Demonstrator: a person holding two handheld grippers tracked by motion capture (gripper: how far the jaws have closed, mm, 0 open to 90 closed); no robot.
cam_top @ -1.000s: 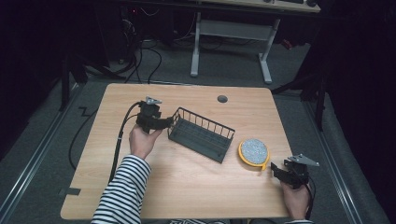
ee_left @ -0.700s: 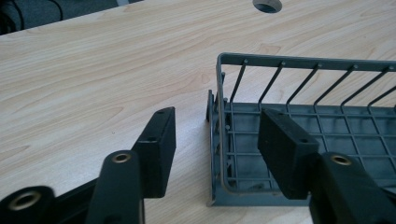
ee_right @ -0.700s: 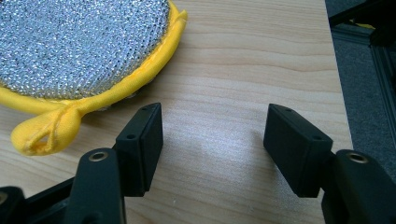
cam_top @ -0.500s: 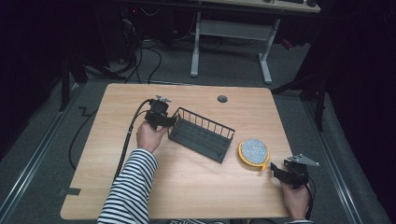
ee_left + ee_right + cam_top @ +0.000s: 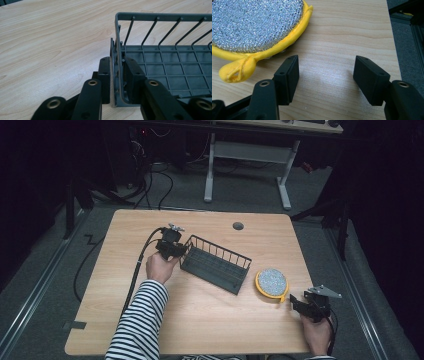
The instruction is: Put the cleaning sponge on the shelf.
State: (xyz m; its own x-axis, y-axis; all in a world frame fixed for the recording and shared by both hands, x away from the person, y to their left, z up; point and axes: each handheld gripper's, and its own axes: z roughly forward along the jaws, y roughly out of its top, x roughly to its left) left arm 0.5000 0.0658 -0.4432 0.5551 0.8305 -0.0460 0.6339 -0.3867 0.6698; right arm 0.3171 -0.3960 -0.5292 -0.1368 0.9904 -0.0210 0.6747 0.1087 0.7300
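Left gripper clamped on end wall of grey wire dish rack mid-counter. Right gripper spread wide, empty, just beside yellow-rimmed scouring pad.

readable text: none | labels, brands: none legible | numbers, signs: none legible | views checked: high view, left gripper view, right gripper view
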